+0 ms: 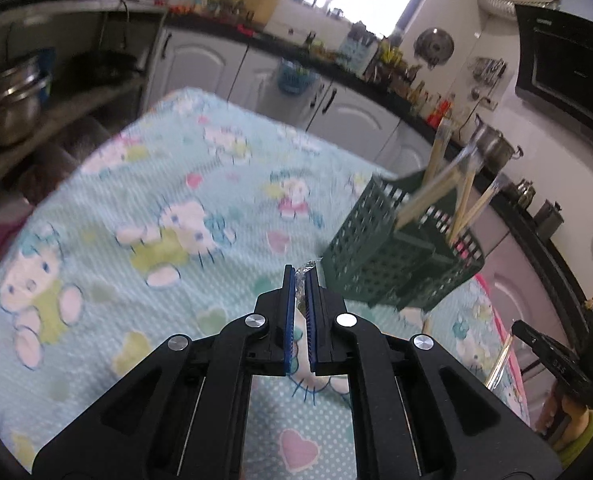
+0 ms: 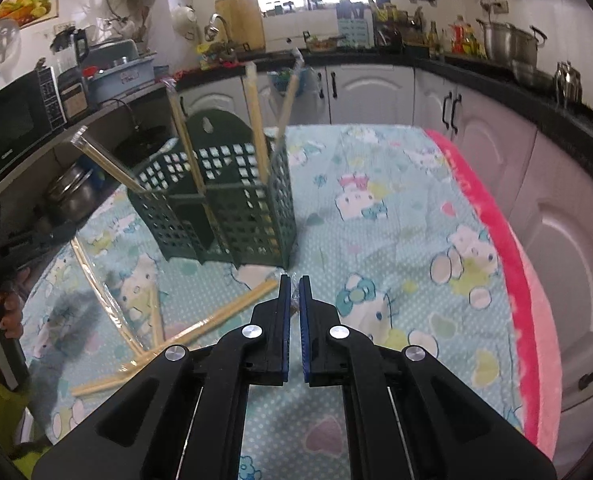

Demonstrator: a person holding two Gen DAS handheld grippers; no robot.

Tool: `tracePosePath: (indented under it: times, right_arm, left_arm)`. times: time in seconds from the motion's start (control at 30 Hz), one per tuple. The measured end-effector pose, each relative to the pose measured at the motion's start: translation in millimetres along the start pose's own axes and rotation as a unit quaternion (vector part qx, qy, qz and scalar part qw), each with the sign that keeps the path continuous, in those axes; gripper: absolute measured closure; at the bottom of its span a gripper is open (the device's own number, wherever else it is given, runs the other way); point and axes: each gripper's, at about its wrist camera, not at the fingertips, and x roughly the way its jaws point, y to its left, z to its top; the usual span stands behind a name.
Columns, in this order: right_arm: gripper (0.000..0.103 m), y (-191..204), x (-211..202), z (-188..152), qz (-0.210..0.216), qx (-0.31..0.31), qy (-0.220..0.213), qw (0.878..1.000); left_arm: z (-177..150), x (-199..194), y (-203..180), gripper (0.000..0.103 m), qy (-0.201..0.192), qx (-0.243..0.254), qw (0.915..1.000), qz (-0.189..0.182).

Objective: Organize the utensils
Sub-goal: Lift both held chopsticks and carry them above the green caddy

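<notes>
Both tongs pinched narrow on wrapped chopsticks over the worktop.

Left tongs (image 1: pixel 301 276) grip a crinkly wrapper (image 1: pixel 307 269); right tongs (image 2: pixel 295 284) clamp a wrapped pair (image 2: pixel 220 314) that trails to their left. Ahead of both stands the green holder (image 2: pixel 232 204) with wrapped chopsticks (image 2: pixel 256 120) leaning out. More pairs (image 2: pixel 104 280) lie left of the right tongs on the cartoon cloth (image 2: pixel 396 240).

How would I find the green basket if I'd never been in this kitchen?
Look at the table under the blue cartoon-cat blanket. Standing on it is the green basket, a tall dark holder with square holes all over its walls. It is the only upright thing there, with wrapped chopsticks poking out of its top, while other chopsticks lie flat beside it.
</notes>
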Motion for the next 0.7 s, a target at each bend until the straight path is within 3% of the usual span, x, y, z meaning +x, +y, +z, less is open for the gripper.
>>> tracePosePath:
  times: [0.27,0.7]
  right_arm:
    - [0.1,24.1,-22.2,14.1,0.016,-0.039,-0.033,0.999]
    - [0.1,61.8,-56.6,30.5,0.072,-0.07,-0.071,0.992]
  left_arm:
    - [12.9,-35.0,-22.5,0.101,-0.035,0.023,0.9983,-0.04]
    - [10.0,-53.4,-90.8,0.101,-0.034,0.088,0.9878,-0.125]
